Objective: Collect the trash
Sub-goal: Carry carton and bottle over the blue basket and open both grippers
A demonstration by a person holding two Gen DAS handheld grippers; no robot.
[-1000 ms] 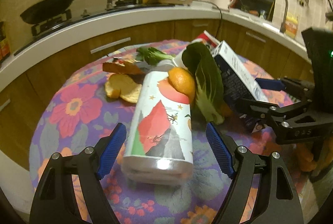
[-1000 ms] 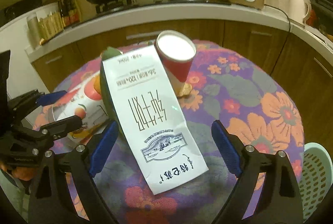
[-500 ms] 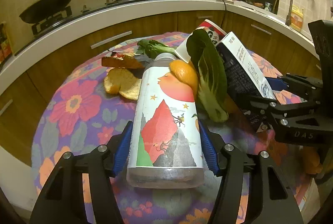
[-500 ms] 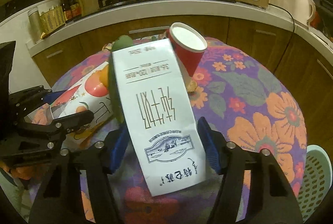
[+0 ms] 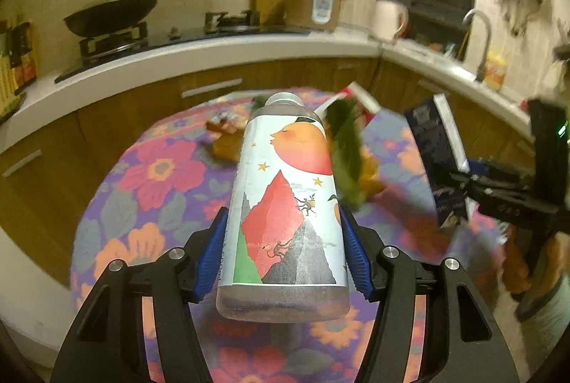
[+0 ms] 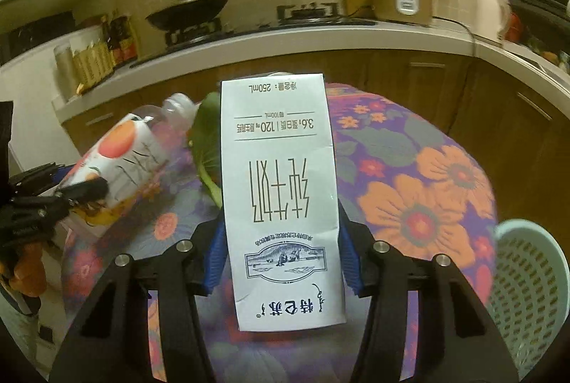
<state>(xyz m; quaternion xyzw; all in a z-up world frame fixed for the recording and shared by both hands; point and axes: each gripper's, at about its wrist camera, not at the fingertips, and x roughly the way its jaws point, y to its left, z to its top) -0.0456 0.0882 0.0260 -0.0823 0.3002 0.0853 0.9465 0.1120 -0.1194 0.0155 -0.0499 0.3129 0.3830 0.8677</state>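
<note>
My left gripper point(image 5: 283, 221) is shut on a clear plastic bottle point(image 5: 285, 169) with a peach-and-mountain label, held by its lower body above the floral table point(image 5: 160, 176). In the right wrist view the same bottle point(image 6: 121, 155) tilts up at the left. My right gripper point(image 6: 280, 226) grips a white milk carton point(image 6: 278, 169) by its sides; its jaws are closing and the pads press the carton. A green leaf point(image 5: 347, 151), orange peel point(image 5: 224, 144) and a red paper cup point(image 5: 356, 98) lie on the table behind.
A pale green perforated basket point(image 6: 527, 279) stands low at the right, beside the table. Behind runs a curved white counter point(image 5: 213, 52) with a wok point(image 5: 110, 9), a rice cooker point(image 5: 313, 5) and a kettle point(image 5: 390, 18). A tap point(image 5: 479, 27) is at the far right.
Both grippers closed from wide open onto their items. The bottle and the carton have risen off the table and now tilt upward. The cup is now hidden behind the carton.
</note>
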